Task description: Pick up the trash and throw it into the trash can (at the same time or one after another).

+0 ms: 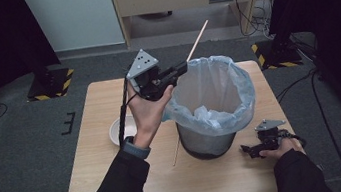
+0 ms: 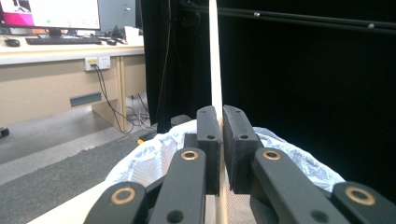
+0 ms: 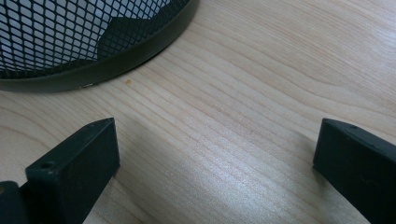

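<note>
My left gripper (image 1: 183, 68) is raised at the near-left rim of a black mesh bin (image 1: 206, 145) lined with a pale blue plastic bag (image 1: 237, 81). Its jaws are shut on a long thin wooden stick (image 1: 199, 37) that slants up and away over the bin. In the left gripper view the stick (image 2: 214, 56) rises straight up from between the pads of the left gripper (image 2: 218, 112), with the bag (image 2: 149, 158) below. My right gripper (image 1: 245, 150) rests on the table right of the bin's base. Seen from its own camera, the right gripper (image 3: 217, 126) is open over bare wood, with the mesh bin (image 3: 70, 37) just beyond.
A white bowl (image 1: 119, 131) sits on the wooden table (image 1: 110, 185) behind my left forearm. A thin strip of wood (image 1: 176, 151) shows on the table by the bin's left base; whether it belongs to the held stick I cannot tell. Dark floor surrounds the table.
</note>
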The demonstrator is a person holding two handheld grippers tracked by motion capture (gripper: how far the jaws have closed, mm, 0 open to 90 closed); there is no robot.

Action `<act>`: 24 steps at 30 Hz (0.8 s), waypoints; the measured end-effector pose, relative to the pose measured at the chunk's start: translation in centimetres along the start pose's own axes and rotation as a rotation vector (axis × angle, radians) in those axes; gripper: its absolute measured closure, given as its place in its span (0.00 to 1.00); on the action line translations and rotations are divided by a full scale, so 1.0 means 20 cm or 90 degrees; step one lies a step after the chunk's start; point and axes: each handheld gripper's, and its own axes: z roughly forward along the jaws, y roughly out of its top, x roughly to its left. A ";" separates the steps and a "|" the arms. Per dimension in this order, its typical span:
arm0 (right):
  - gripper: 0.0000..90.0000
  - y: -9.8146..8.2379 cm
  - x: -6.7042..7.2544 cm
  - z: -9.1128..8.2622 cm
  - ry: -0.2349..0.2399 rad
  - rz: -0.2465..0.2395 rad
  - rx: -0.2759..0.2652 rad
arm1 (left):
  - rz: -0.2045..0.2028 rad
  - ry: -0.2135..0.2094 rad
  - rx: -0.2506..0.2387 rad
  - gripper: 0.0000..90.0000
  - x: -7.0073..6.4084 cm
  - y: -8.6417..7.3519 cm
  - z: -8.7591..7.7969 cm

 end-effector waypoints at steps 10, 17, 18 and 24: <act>0.01 0.00 0.00 0.00 0.000 0.000 0.000 | -0.010 -0.014 0.022 0.94 -0.02 -0.03 0.10; 0.01 0.00 0.00 0.00 0.000 0.000 0.000 | -0.018 -0.006 0.020 0.72 -0.01 -0.04 0.12; 0.01 0.00 0.00 0.00 0.000 0.000 0.000 | -0.017 -0.004 0.019 0.68 -0.01 -0.04 0.12; 0.01 0.00 0.00 0.00 -0.001 0.000 0.000 | -0.004 0.001 0.007 0.63 -0.01 -0.02 0.06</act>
